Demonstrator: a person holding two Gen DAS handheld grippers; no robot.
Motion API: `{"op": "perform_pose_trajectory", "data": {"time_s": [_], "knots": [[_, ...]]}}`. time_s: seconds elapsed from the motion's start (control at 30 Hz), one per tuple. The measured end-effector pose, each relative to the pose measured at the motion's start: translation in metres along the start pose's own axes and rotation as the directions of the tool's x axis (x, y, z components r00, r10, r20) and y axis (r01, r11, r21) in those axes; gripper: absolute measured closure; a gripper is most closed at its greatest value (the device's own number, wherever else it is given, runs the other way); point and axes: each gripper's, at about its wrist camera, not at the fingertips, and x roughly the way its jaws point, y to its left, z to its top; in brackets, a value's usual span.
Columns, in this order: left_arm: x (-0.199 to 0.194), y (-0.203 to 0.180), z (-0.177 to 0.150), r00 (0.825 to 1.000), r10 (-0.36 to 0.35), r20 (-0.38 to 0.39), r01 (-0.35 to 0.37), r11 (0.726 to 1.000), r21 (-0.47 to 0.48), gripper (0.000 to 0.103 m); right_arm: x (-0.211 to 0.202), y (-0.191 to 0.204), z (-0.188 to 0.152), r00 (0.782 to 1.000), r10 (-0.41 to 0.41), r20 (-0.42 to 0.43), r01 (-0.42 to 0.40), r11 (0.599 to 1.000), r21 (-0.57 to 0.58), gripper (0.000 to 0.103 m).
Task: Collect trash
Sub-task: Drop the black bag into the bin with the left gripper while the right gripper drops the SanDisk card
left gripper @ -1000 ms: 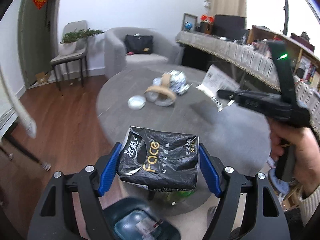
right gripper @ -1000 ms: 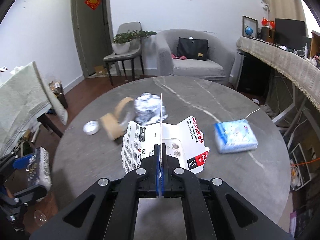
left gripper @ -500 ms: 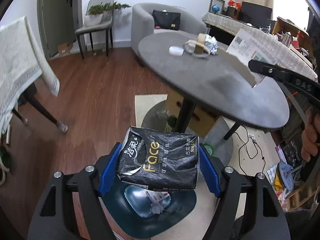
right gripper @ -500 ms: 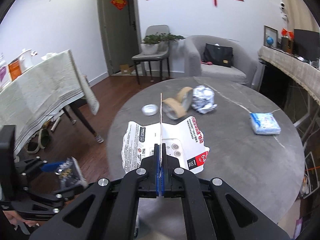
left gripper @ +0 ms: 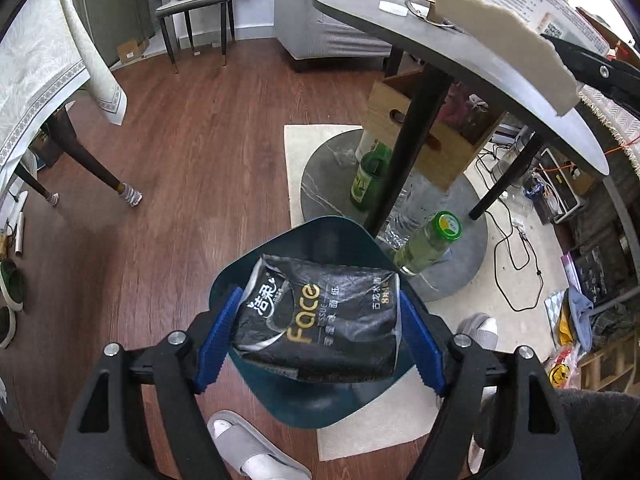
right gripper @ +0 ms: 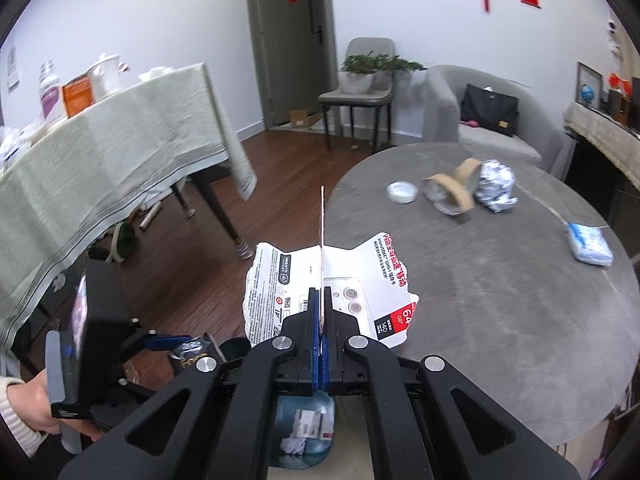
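My left gripper (left gripper: pixel 320 294) hangs over the teal trash bin (left gripper: pixel 320 226) on the floor. A black tissue pack (left gripper: pixel 320 320) sits between its blue pads, which still touch the pack's sides while the jaws are opening. My right gripper (right gripper: pixel 321 296) is shut on a torn white cardboard package (right gripper: pixel 360 276), held above the round grey table's (right gripper: pixel 500 300) near edge. From the right wrist view the bin (right gripper: pixel 316 412) shows below with crumpled paper inside, and the left gripper (right gripper: pixel 176 340) lies to its left. A foil ball (right gripper: pixel 496 184), tape rolls (right gripper: pixel 452 192), a white lid (right gripper: pixel 402 191) and a blue tissue pack (right gripper: pixel 590 244) lie on the table.
Green bottles (left gripper: pixel 368 176) (left gripper: pixel 436 240) and a cardboard box (left gripper: pixel 400 108) stand at the table's base beside the bin. A cloth-covered table (right gripper: pixel 100 160) stands to the left. A slippered foot (left gripper: pixel 248 448) is by the bin. Cables run across the rug at the right.
My left gripper carried the black pack off the table's edge and down over the bin. My right gripper moved left with the cardboard toward the table's edge.
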Motion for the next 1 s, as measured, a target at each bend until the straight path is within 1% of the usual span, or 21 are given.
{"op": "perform_pose_trajectory", "data": {"time_s": [0.07,0.17,0.27,0.43,0.57,0.73,0.93,1.0], "knots": [[-0.002,0.001,-0.002,1.000,-0.006,0.004,0.006,1.000,0.005,0.018,0.004,0.007,-0.001,1.000,0.012,-0.015,-0.012,1.000,-0.011,0.102],[-0.005,0.005,-0.006,1.000,0.007,0.013,-0.007,1.000,0.006,0.018,0.009,0.015,-0.001,0.999,0.021,-0.026,-0.022,1.000,-0.020,0.102],[-0.013,0.013,-0.007,0.999,0.018,0.038,-0.018,1.000,-0.014,0.020,0.017,0.023,-0.002,0.998,0.030,-0.046,-0.031,0.999,-0.031,0.102],[-0.033,0.030,-0.003,0.993,0.027,0.114,-0.020,0.998,-0.061,0.024,0.036,0.038,-0.005,0.994,0.040,-0.105,-0.046,0.997,-0.057,0.102],[-0.051,0.042,-0.001,0.983,0.034,0.179,-0.017,0.995,-0.095,0.028,0.050,0.049,-0.009,0.987,0.044,-0.153,-0.055,0.996,-0.071,0.102],[-0.066,0.049,-0.001,0.972,0.042,0.230,-0.016,0.993,-0.113,0.032,0.068,0.061,-0.019,0.974,0.043,-0.221,-0.063,0.994,-0.085,0.102],[-0.080,0.056,0.001,0.959,0.051,0.280,-0.021,0.994,-0.110,0.038,0.091,0.072,-0.029,0.954,0.043,-0.296,-0.077,0.991,-0.106,0.102],[-0.083,0.057,0.001,0.955,0.047,0.293,-0.015,0.994,-0.111,0.043,0.098,0.076,-0.035,0.946,0.041,-0.323,-0.083,0.990,-0.115,0.102]]}}
